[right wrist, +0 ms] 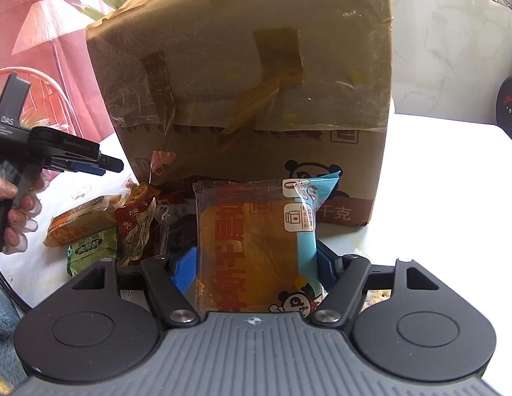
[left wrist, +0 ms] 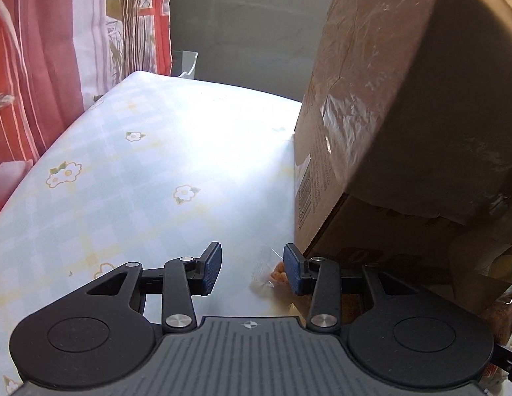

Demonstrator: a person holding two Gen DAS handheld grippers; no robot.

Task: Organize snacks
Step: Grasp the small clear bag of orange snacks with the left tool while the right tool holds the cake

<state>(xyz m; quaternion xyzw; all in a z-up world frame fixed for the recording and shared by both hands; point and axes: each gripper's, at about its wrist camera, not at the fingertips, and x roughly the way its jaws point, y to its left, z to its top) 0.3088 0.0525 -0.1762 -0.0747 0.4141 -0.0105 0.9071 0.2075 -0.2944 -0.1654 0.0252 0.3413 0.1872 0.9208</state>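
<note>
A brown cardboard box (right wrist: 249,99) stands on the table with a raised taped flap; it fills the right of the left wrist view (left wrist: 404,115). My right gripper (right wrist: 256,269) is shut on a clear and blue packet of orange cake (right wrist: 256,241), held upright in front of the box. A pile of small snack packets (right wrist: 107,227) lies to the left at the box's foot. My left gripper (left wrist: 252,269) is open and empty above the tablecloth beside the box; it also shows in the right wrist view (right wrist: 100,166). A clear wrapper corner (left wrist: 272,275) lies by its right finger.
The table has a pale checked cloth with flowers (left wrist: 124,181). A red and white curtain (left wrist: 41,66) hangs at the left. A grey wall (left wrist: 249,26) is behind the table. A white wall (right wrist: 454,49) and a dark round object (right wrist: 508,105) are at the right.
</note>
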